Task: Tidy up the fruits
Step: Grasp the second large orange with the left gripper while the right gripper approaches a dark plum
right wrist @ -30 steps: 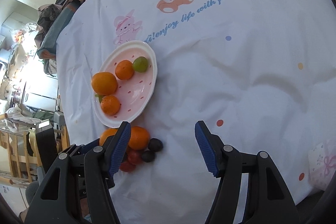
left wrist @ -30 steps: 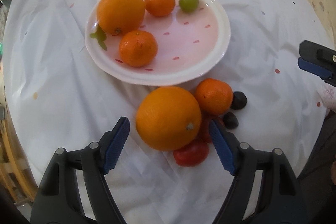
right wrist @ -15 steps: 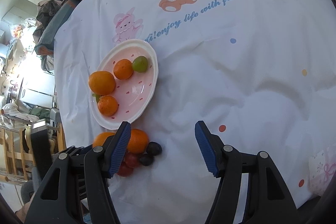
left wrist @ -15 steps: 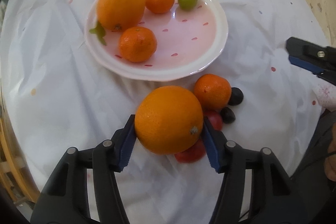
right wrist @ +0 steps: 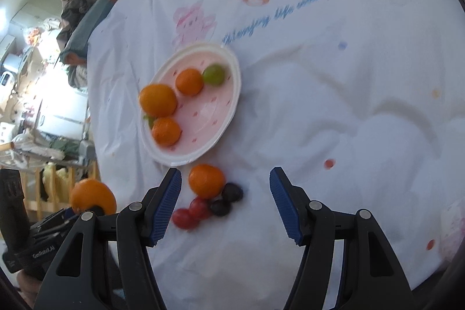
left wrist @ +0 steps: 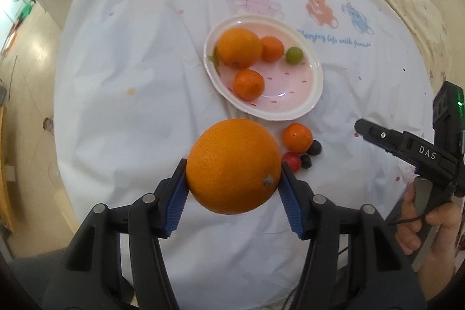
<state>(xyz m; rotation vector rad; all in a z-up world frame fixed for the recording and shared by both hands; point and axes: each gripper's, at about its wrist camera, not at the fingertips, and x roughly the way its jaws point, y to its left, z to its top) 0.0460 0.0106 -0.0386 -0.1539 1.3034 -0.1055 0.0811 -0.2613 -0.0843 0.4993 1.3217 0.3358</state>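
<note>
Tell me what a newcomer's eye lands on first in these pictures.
First, the big orange clamped between the blue pads of the left gripper, held up off the white cloth. Behind it sits the pink plate holding a second large orange, two mandarins and a green grape. Just in front of the plate, a loose mandarin lies with small red and dark fruits, close ahead of the open right gripper.
</note>
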